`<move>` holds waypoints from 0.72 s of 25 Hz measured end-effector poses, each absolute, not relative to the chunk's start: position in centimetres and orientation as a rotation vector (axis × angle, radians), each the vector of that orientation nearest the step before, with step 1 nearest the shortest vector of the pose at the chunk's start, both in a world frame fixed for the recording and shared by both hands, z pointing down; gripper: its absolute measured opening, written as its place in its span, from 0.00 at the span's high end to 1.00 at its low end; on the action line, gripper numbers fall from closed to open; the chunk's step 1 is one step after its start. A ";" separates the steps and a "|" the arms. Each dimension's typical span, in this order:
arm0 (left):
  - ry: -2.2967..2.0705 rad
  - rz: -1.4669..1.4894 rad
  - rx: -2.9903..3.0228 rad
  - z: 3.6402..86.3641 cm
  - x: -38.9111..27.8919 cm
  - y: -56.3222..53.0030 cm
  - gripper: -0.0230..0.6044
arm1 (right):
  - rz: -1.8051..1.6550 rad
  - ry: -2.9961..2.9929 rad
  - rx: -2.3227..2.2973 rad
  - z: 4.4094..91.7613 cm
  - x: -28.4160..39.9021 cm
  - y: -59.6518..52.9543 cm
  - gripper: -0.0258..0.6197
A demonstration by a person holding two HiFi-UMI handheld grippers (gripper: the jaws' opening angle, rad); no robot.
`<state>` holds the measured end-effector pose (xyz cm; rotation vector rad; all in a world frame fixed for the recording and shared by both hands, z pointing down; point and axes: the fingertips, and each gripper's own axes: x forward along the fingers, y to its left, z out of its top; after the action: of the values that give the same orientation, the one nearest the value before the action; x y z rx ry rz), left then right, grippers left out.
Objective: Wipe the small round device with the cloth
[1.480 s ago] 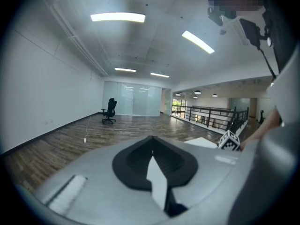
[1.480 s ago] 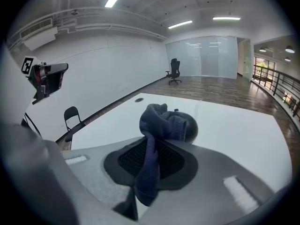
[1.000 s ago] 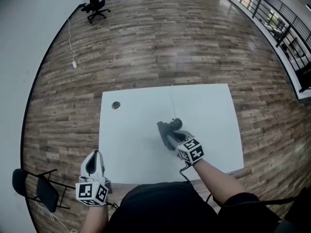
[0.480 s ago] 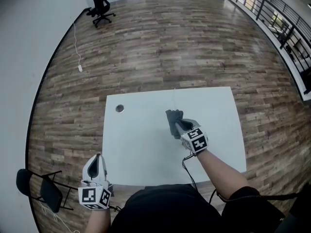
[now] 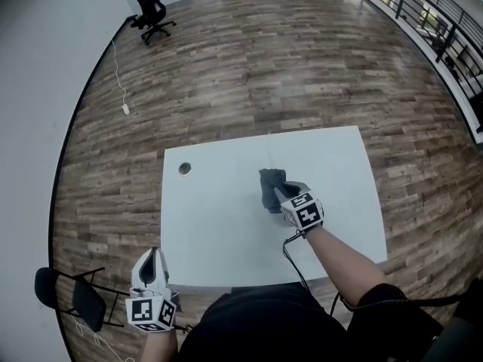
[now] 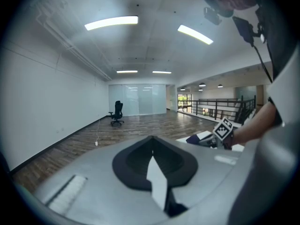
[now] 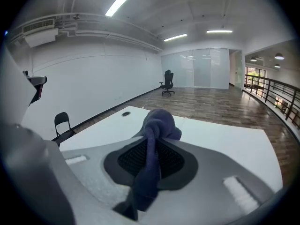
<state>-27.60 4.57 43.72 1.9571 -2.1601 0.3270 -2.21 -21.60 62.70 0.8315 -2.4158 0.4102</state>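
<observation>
The small round device [image 5: 185, 169] lies near the far left corner of the white table [image 5: 226, 232], and in the right gripper view the device [image 7: 125, 113] shows far off to the left. My right gripper [image 5: 278, 193] hovers over the table's middle, shut on a dark blue cloth [image 5: 269, 182]. The cloth [image 7: 158, 123] bunches between and ahead of the right gripper [image 7: 151, 140]. The cloth is well to the right of the device, not touching it. My left gripper [image 5: 153, 255] hangs off the table's near left corner; up close, the left gripper [image 6: 151, 140] is shut on nothing.
A black folding chair [image 5: 72, 296] stands on the wooden floor left of the table's near corner. An office chair [image 5: 151, 4] sits far away. A railing [image 5: 445, 29] runs along the right side of the room. A cable [image 5: 294, 259] trails from the right gripper.
My right gripper has carried the cloth farther from me across the table. The left gripper has stayed by the near left corner.
</observation>
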 end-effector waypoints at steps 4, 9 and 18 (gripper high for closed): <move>-2.161 0.338 1.953 43.7 -27.3 4.9 0.95 | 0.428 -2.416 0.856 62.8 -2.0 -22.2 0.87; -2.161 0.328 1.949 43.9 -26.9 5.2 0.95 | 0.475 -2.382 0.920 63.3 -1.0 -23.1 0.87; -2.137 0.309 1.945 44.7 -26.9 5.2 0.95 | 0.610 -2.233 0.963 67.6 2.3 -21.5 0.87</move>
<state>-26.93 5.23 44.74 1.9451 -2.1373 0.3094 2.27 -21.51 67.58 0.9634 -2.2330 0.6098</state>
